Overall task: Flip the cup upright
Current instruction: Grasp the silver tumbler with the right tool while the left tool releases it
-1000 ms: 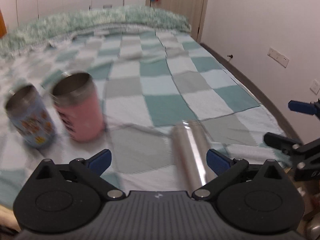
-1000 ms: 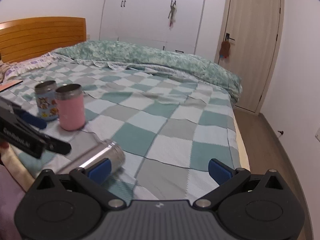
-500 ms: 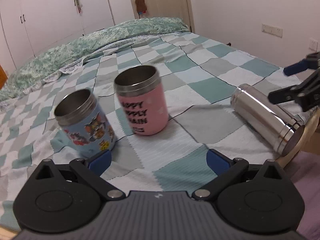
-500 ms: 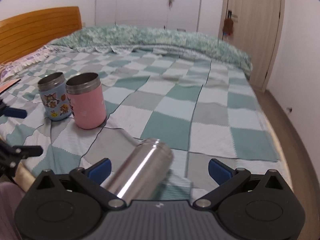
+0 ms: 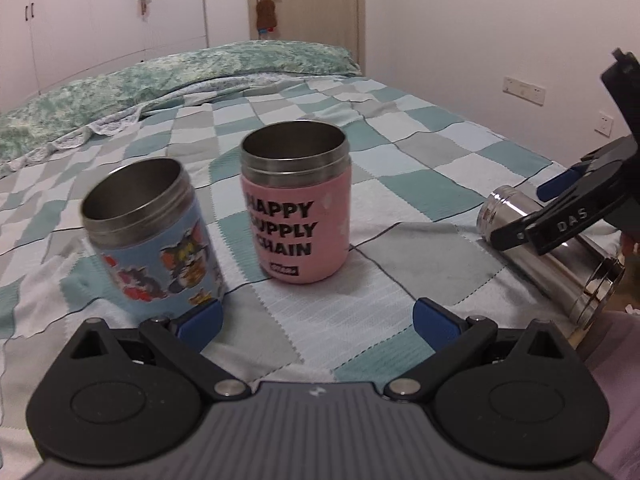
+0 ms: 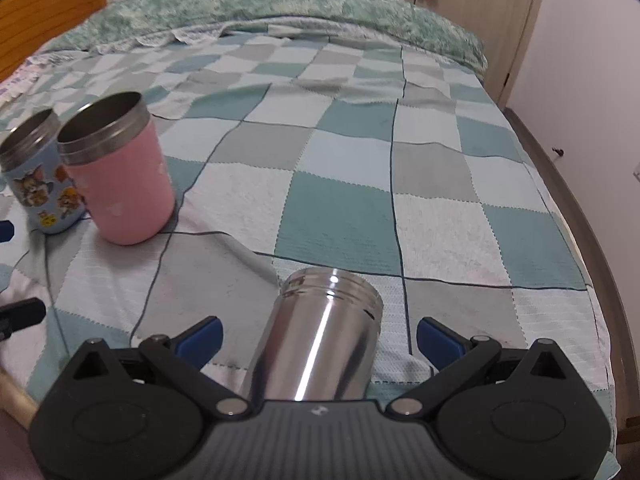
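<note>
A silver steel cup (image 6: 320,344) lies on its side on the checked bedspread, threaded end pointing away from me. My right gripper (image 6: 318,338) is open, its blue-tipped fingers on either side of the cup, not touching it. In the left wrist view the same cup (image 5: 560,264) lies at the right with the right gripper (image 5: 560,216) over it. My left gripper (image 5: 316,322) is open and empty, low over the bed in front of two upright cups.
A pink cup (image 5: 298,208) and a blue cartoon cup (image 5: 156,236) stand upright, side by side; both also show in the right wrist view, pink (image 6: 120,176) and blue (image 6: 36,184). The bed's right edge (image 6: 592,264) drops to the floor.
My right gripper has moved forward and lower so the silver cup now lies between its fingers. My left gripper has swung toward the two upright cups and come closer to them.
</note>
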`<state>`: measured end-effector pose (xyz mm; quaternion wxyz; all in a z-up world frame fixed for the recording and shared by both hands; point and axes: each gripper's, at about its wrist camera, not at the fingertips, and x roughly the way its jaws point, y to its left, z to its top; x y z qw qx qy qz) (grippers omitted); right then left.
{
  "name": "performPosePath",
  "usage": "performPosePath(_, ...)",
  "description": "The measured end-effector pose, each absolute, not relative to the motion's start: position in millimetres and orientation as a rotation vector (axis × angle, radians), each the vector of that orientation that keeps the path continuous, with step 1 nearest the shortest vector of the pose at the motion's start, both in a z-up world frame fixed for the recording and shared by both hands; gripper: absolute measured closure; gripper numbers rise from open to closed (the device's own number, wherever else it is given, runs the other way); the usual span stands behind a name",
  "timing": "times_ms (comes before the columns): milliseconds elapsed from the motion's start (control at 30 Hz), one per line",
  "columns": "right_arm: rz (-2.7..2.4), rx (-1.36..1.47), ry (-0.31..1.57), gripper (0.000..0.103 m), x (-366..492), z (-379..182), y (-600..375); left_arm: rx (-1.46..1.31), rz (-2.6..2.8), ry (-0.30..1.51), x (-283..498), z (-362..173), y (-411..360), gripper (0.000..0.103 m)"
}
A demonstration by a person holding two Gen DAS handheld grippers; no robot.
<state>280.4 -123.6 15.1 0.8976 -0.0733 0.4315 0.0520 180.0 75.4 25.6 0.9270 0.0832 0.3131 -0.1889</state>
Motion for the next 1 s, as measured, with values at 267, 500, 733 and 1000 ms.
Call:
performPosePath(267,0.087,-0.140,0.957,0.000,299,10,-121,0.149,-0.418,0.639,194,18,69,0.000)
performPosePath(500,0.078,-0.089,1.026,0.022,315,6,-126,0.132,-0.427,0.644,201,15,66,0.000)
performPosePath(733,0.130,-0.040,1.018,0.037,311,8,-130,0.123,-0.420,0.647,202,14,66,0.000)
performPosePath(1000,0.227,-0.032,0.796,0.039,270,49,-131,0.101,-0.421,0.638,195,19,65,0.000)
